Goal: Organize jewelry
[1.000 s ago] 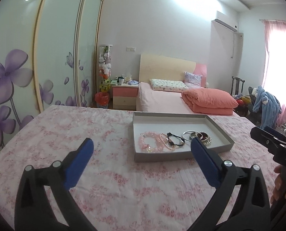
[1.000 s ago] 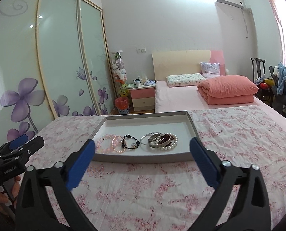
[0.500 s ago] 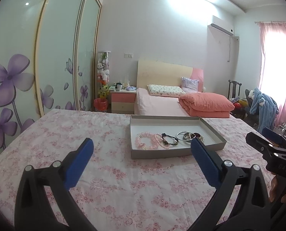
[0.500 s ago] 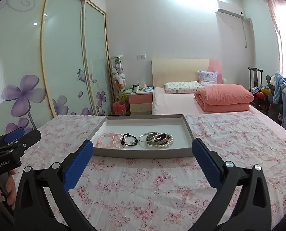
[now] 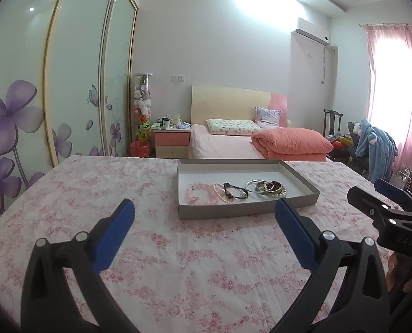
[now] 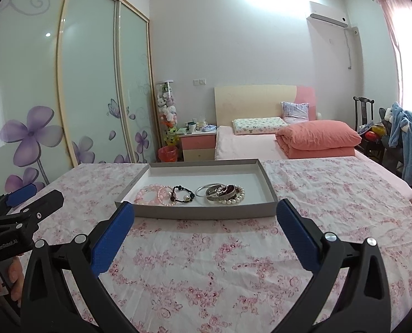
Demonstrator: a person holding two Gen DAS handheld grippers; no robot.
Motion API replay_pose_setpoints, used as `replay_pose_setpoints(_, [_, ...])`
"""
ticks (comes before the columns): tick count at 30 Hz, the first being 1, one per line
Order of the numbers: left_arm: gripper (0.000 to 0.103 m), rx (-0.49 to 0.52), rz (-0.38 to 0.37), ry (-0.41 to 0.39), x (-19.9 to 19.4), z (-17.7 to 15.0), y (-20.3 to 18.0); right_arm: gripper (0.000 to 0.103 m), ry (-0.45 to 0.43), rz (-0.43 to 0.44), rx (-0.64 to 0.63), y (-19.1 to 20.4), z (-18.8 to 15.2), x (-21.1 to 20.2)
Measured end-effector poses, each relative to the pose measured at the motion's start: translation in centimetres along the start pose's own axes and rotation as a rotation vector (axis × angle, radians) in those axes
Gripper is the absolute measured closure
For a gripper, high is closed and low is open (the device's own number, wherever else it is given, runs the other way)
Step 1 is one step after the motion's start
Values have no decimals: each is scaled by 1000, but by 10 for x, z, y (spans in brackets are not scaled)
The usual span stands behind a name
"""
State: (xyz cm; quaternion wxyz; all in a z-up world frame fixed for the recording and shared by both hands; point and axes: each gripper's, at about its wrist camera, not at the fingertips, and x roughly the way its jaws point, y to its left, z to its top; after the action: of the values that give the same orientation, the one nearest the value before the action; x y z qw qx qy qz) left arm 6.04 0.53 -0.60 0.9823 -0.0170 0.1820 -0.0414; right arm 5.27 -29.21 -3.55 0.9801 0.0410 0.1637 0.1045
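A shallow grey tray [image 5: 242, 212] [image 6: 203, 211] lies on a pink floral cloth. In it lie pink bead bracelets [image 5: 199, 195] [image 6: 150, 195], a black bead bracelet [image 5: 235, 191] [image 6: 181, 194], a silver bangle [image 5: 251, 187] [image 6: 206, 190] and a pile of pearl and dark bracelets [image 5: 274, 188] [image 6: 228, 193]. My left gripper [image 5: 204, 231] [image 6: 31, 199] is open and empty, well short of the tray. My right gripper [image 6: 206, 231] [image 5: 372, 199] is open and empty, in front of the tray.
The floral cloth [image 5: 95, 194] [image 6: 330, 194] covers a wide flat surface around the tray. Behind it stand a bed with an orange quilt [image 5: 289, 141], a pink nightstand [image 5: 172, 138], sliding wardrobe doors [image 5: 75, 83] and a chair with blue clothing [image 5: 375, 149].
Both grippers have pulled back and risen a little, so the tray looks smaller and farther. The jaws stay open. The jewelry has not moved.
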Motion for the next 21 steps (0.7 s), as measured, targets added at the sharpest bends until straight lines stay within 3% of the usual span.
replay_pose_setpoints(21, [4,-4,-3,8,4,-2,-1,2,-3,2,7,-2,0,-2])
